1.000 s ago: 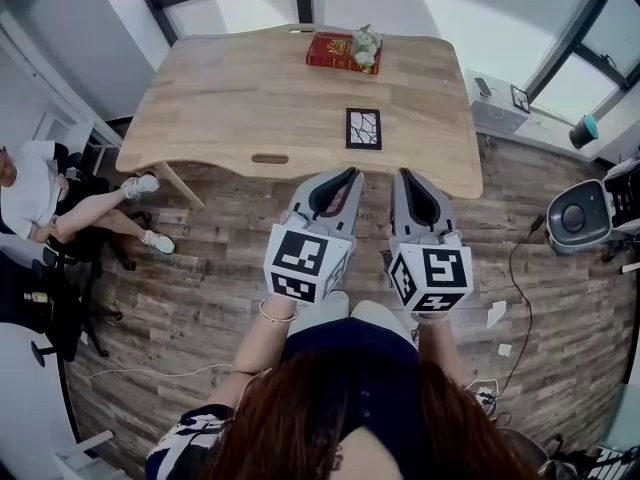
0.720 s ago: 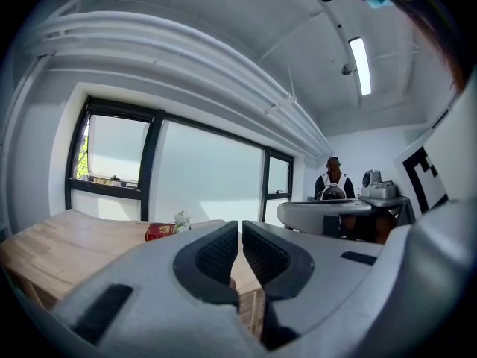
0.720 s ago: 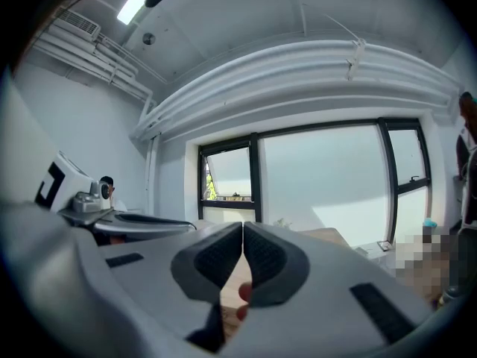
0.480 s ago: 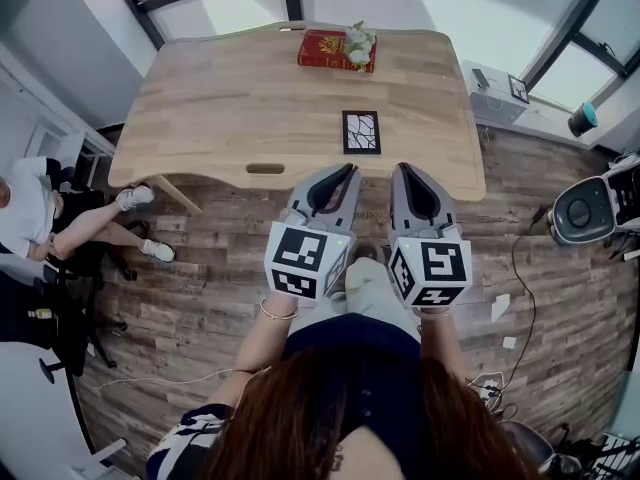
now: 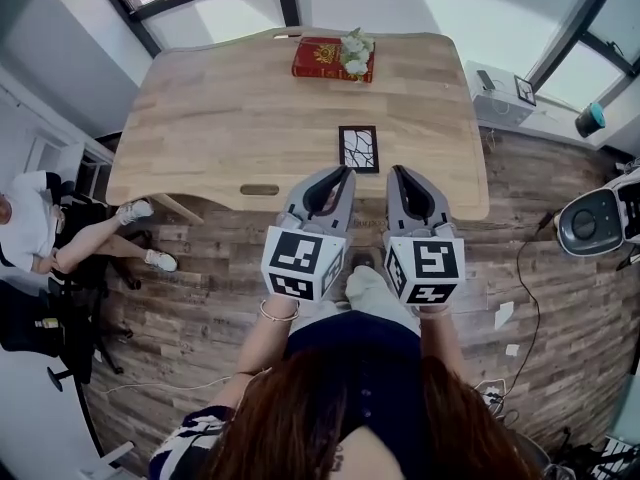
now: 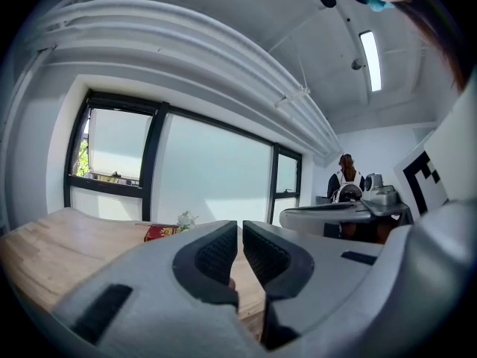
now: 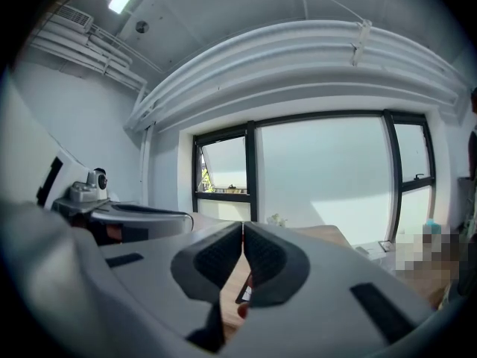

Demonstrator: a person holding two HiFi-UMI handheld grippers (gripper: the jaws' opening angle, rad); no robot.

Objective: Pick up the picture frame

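A small black picture frame [image 5: 359, 148] with a white cracked pattern lies flat on the wooden table [image 5: 220, 118], near its front edge. My left gripper [image 5: 347, 173] and right gripper [image 5: 396, 173] hover side by side just short of that edge, both shut and holding nothing. The frame lies just beyond and between their tips. In the right gripper view a sliver of the frame [image 7: 246, 294] peeks out below the closed jaws. The left gripper view shows the tabletop [image 6: 52, 248] past its closed jaws, with the frame hidden.
A red book [image 5: 330, 58] with white flowers [image 5: 354, 52] on it rests at the table's far edge. A person [image 5: 45, 230] sits on a chair at the left. A white cabinet [image 5: 505, 100] and a round device [image 5: 592, 218] stand to the right on the wooden floor.
Both grippers have moved forward toward the table; their tips now reach its front edge, closer to the frame. Jaws stay shut.
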